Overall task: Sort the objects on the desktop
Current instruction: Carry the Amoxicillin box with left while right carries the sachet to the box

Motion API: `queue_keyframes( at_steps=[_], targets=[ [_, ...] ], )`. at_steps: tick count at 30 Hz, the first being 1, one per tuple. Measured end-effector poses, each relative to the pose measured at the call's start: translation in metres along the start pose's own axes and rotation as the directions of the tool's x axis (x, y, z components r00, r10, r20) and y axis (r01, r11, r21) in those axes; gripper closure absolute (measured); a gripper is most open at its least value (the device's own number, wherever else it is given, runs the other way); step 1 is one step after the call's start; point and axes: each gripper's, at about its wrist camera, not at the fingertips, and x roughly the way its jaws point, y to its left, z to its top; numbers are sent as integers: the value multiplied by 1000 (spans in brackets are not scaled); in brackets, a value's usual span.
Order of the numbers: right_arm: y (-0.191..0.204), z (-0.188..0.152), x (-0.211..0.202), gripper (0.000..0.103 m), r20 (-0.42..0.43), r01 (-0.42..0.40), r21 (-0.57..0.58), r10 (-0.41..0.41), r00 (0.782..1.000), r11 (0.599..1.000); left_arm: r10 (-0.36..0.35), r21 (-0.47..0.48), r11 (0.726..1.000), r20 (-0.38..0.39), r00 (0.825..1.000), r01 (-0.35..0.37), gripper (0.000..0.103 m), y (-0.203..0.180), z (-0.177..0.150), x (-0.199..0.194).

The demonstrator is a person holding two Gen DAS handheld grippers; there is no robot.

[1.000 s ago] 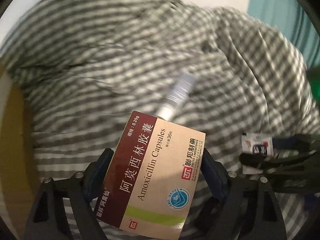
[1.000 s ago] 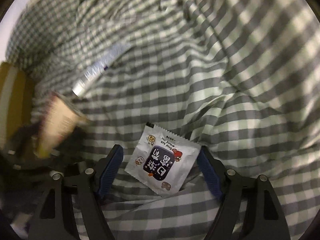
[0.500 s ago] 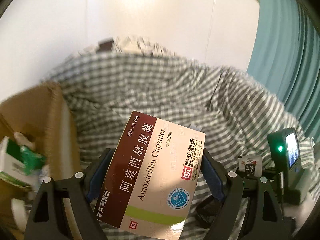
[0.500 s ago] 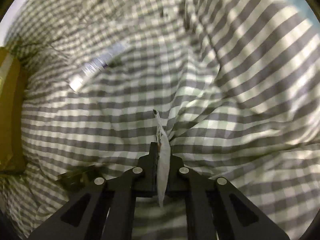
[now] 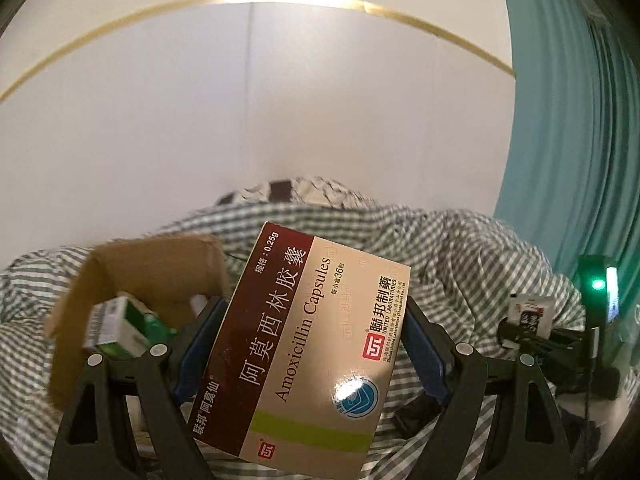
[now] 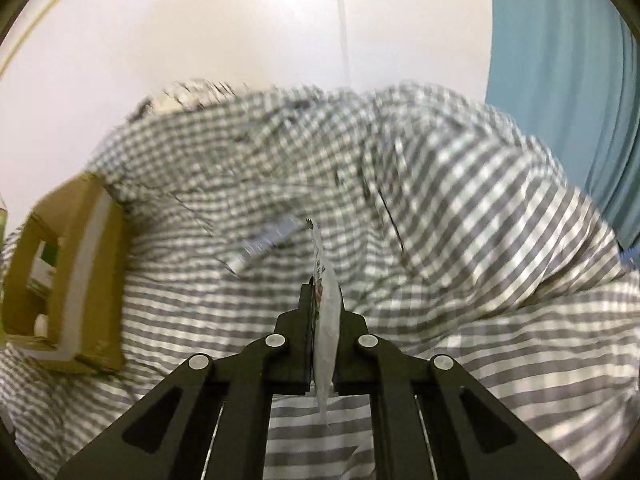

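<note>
With the left tool [image 5: 310, 354] clamped on the medicine box [image 5: 308, 344] at lower centre and the right tool [image 6: 325, 322] pinching the sachet [image 6: 326, 320], each wanted carrying over the cardboard box [image 5: 132, 280] at left before letting go.

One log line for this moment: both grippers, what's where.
left gripper: shut on medicine box | right gripper: shut on sachet | cardboard box: on checked cloth
</note>
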Motion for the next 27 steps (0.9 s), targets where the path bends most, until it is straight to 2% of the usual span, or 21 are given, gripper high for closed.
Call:
queue_keyframes(
  at_steps=[7,12,22,27],
  targets=[
    [29,14,-65,97,138,-56,-53,63,988,997,51,-22,999,83,995,-49,17,13,9,-42],
    [59,15,-107,97,226,-112,-104,133,965,988,83,-50,996,122,989,-77,17,26,15,-64],
    [104,12,-136,97,287,-157,-168,201,937,973,136,-95,988,170,976,-121,17,59,15,-89],
    [139,10,-135,97,276,-176,-226,236,932,958,168,-183,974,178,969,-135,17,99,9,-98]
  ],
)
